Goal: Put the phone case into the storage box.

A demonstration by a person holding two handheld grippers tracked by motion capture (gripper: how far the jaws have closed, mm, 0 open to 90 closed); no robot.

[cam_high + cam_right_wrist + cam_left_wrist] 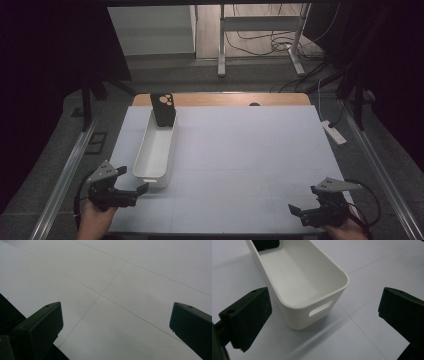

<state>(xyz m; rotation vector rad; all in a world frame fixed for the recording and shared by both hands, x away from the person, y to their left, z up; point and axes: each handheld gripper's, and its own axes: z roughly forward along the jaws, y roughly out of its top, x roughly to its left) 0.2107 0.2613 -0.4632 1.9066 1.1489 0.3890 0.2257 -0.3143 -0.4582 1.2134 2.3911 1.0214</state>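
Phone case [163, 109] upright in bin's [150, 162] far end, left on table [250, 160].

Dim pics, dark edges, soft focus

Two black jaws of the right gripper [116, 330] are rising from the bottom corners, standing wide apart with nothing between them. Beyond them, a pale grey table surface [130, 277] is spreading across the frame, crossed by thin seam lines that are meeting near the middle. A dark strip beyond the table's edge is showing at lower left.
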